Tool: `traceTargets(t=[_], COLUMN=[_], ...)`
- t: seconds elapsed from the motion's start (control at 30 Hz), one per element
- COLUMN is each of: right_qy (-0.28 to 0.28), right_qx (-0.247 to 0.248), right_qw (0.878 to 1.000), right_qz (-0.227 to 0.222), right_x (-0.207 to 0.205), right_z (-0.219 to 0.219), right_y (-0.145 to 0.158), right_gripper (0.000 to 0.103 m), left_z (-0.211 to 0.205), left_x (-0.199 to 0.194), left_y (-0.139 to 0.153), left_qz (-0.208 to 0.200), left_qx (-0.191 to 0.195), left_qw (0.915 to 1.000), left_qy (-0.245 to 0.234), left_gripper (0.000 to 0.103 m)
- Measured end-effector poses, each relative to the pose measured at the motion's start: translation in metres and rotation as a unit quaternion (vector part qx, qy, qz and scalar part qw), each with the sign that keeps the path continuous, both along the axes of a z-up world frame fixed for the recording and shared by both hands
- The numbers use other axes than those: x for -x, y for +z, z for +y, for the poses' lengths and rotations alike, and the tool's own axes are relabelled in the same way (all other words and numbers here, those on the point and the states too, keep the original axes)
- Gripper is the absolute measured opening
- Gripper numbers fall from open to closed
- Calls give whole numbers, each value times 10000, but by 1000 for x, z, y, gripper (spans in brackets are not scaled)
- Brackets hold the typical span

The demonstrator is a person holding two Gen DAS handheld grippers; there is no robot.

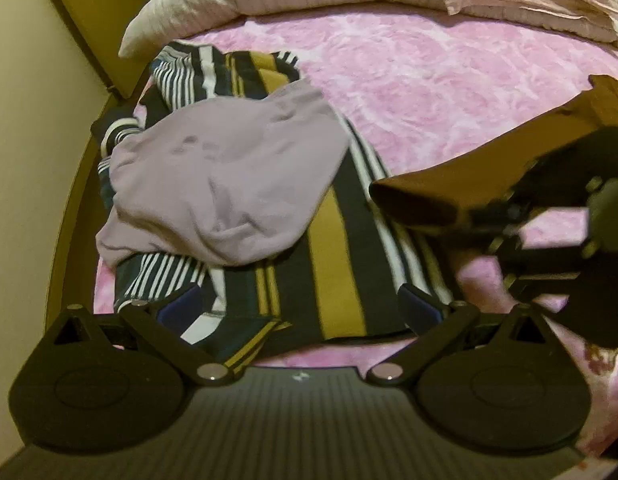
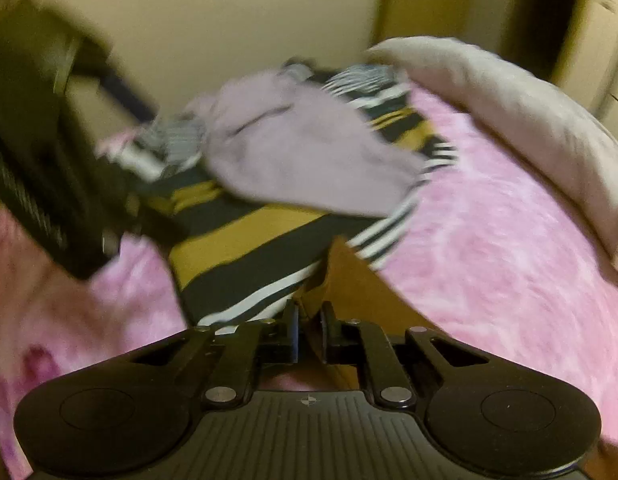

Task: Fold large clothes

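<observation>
Ahead, in the left wrist view, the left gripper (image 1: 301, 304) is hovering with jaws spread wide over the striped garment (image 1: 333, 264), the lilac garment (image 1: 225, 184) beyond them. Rightward view: the right gripper (image 2: 309, 332) is pinching brown cloth (image 2: 349, 280); motion blur suggests a tug may slip it.

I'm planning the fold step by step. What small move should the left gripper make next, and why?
Probably lower the open left gripper onto the striped garment's near hem and close. Its fingers straddle that edge without pinching it, while the right gripper is already shut on brown cloth alongside. The lilac garment lies on top.
</observation>
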State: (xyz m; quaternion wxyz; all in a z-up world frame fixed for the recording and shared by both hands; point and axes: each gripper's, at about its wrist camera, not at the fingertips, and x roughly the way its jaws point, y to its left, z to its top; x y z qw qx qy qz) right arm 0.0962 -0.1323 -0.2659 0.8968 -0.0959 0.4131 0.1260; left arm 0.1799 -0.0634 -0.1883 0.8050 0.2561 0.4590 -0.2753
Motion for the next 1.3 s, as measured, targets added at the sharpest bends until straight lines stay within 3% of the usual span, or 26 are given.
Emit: traceTargets(t=[0.13,0.23,0.37,0.47,0.6,0.67,0.73,0.87,0.97,1.03,1.17,1.23,1.3], right_qy=[-970,-1734,-2689,-3340,-4365,-4849,-5314,-5685,-5849,-5847,-5631,-5440,-5365], right_qx=[-746,-1131,-1479,-1401,-1043,-973,-1179,-1668,-2093,-2313,-2687,-2581,-2097], right_qw=[9922,9764,9451,9183,8645,8391,8143,7940,7754,7695,7723,7839,7979], right_qz=[-235,-614,-1123,-1599,-2263,-2266,-2015,-1362,-1138,-1117,-1198,-1516,-1777], right_x=[16,37,84,138,239,287,329,377,402,417,418,426,436], right_z=[-54,-111,-209,-292,-400,-445,-489,-548,-573,-581,-593,-593,-591], right_y=[45,82,129,166,199,193,163,88,52,44,55,78,98], right_gripper=[6,6,6,6,6,6,6,6,6,6,6,6,5], left_z=[-25,-59,-122,-179,-257,-292,-326,-379,-406,-420,-438,-447,-454], left_x=[14,31,62,94,146,174,203,253,283,298,312,311,308], left_y=[13,23,34,43,51,47,37,14,5,3,7,6,2], left_qz=[-12,-18,-41,-102,-140,-57,42,246,342,384,330,310,330], left_qx=[146,268,455,584,663,647,557,278,107,24,-63,-44,-27], left_qw=[9998,9987,9950,9906,9841,9809,9778,9751,9741,9728,9691,9682,9684], left_qy=[-158,-435,-888,-1232,-1643,-1835,-2019,-2185,-2232,-2284,-2444,-2481,-2473], left_gripper=[102,102,102,102,102,102,102,102,102,102,102,102,102])
